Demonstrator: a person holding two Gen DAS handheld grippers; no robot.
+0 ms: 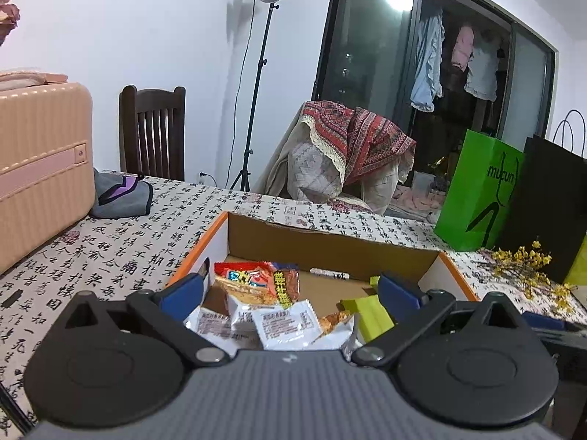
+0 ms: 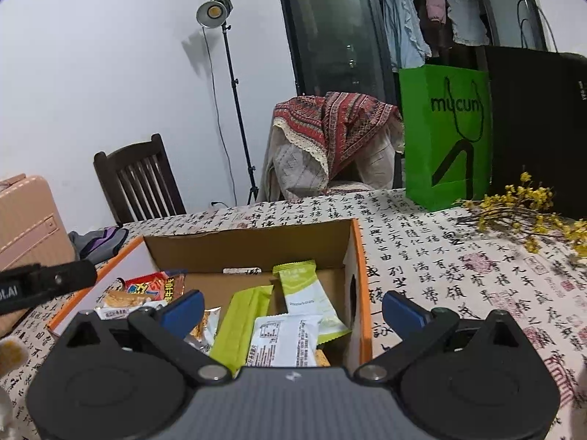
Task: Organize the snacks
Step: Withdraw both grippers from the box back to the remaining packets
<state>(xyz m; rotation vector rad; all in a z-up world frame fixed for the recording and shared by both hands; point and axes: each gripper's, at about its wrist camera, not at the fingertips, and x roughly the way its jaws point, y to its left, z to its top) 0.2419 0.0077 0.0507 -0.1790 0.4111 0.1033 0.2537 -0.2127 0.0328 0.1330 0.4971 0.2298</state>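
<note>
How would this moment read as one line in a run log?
left gripper: open, empty | right gripper: open, empty | snack packets: inside cardboard box | both over box

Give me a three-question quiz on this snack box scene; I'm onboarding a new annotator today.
1. True or false: the left hand-held gripper is clamped on a packet.
2. Where do the snack packets lie? A) inside the cardboard box B) inside the green paper bag C) on the pink suitcase
3. Fill in: the yellow flowers lie on the ____, in front of the black bag.

Key:
1. False; both hand-held grippers, the right too, are open and hold nothing.
2. A
3. tablecloth
</note>
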